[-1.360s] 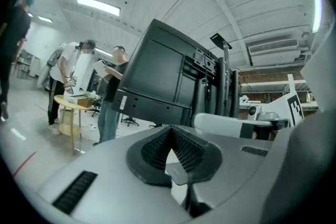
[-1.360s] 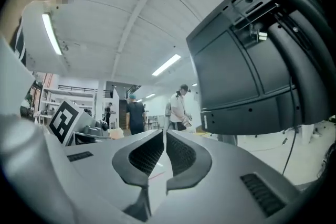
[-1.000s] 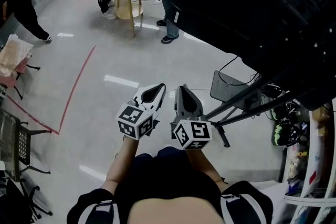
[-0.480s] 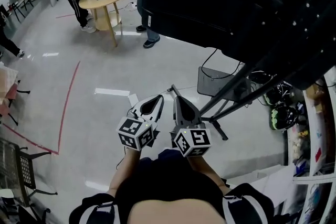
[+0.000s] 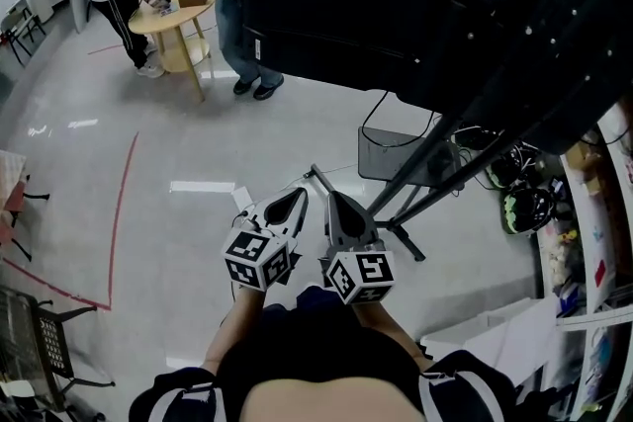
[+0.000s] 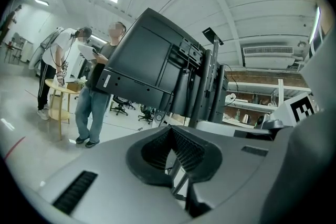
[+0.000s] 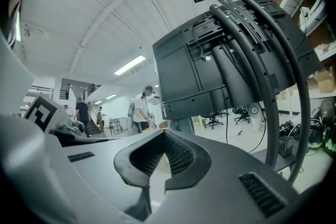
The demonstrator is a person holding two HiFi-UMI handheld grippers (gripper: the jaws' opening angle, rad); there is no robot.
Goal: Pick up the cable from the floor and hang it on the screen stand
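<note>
The screen stand [image 5: 420,188] rises on black slanted legs at the right, carrying a big black screen [image 5: 415,5] that fills the top of the head view. A thin black cable [image 5: 373,114] hangs in a loop from the screen towards the floor; it also shows as the cable [image 7: 227,131] in the right gripper view. My left gripper [image 5: 303,192] and right gripper [image 5: 330,195] are held side by side, level, just left of the stand's legs. Both are shut with nothing between the jaws. The left gripper [image 6: 169,127] and the right gripper [image 7: 165,132] face the screen's back.
A wire basket [image 5: 394,156] sits at the stand's foot. Two people stand at a round wooden table [image 5: 170,15] at the upper left. A red tape line [image 5: 123,203] crosses the floor. A black chair [image 5: 45,341] is at the lower left; cluttered shelves [image 5: 584,242] line the right.
The stand and screen have come closer and now fill more of the head view; the table and people have slid to the upper left. Both grippers stay shut, side by side.
</note>
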